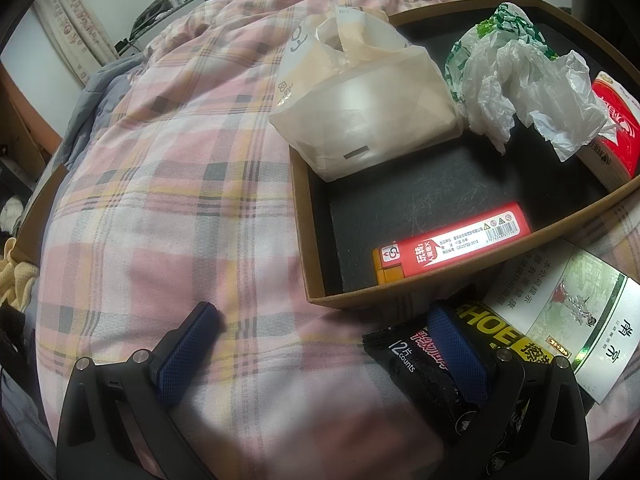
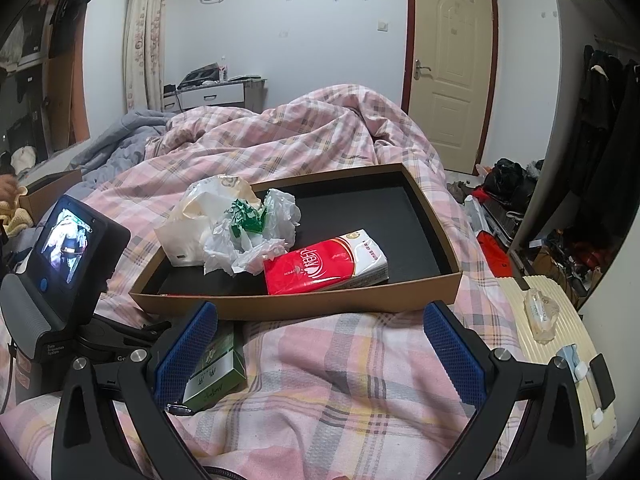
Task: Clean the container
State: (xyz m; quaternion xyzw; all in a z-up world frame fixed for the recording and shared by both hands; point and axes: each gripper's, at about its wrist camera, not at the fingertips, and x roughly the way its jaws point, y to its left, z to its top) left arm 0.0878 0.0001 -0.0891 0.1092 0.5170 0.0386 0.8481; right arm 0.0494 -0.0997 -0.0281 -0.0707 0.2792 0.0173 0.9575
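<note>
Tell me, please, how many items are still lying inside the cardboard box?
4. A cream bag at the box's far left corner, a crumpled plastic bag beside it, a red tissue pack on the right, a red lighter by the near wall. Smaller things may be hidden underneath.

Tray (image 2: 416,300) right half bare, open from above. Left half blocked: white bag (image 2: 188,236), crumpled plastic (image 2: 256,240), tissue pack (image 2: 326,266), lighter (image 1: 452,246).

Left claw (image 1: 320,344) and right claw (image 2: 320,340) both gape wide.
</note>
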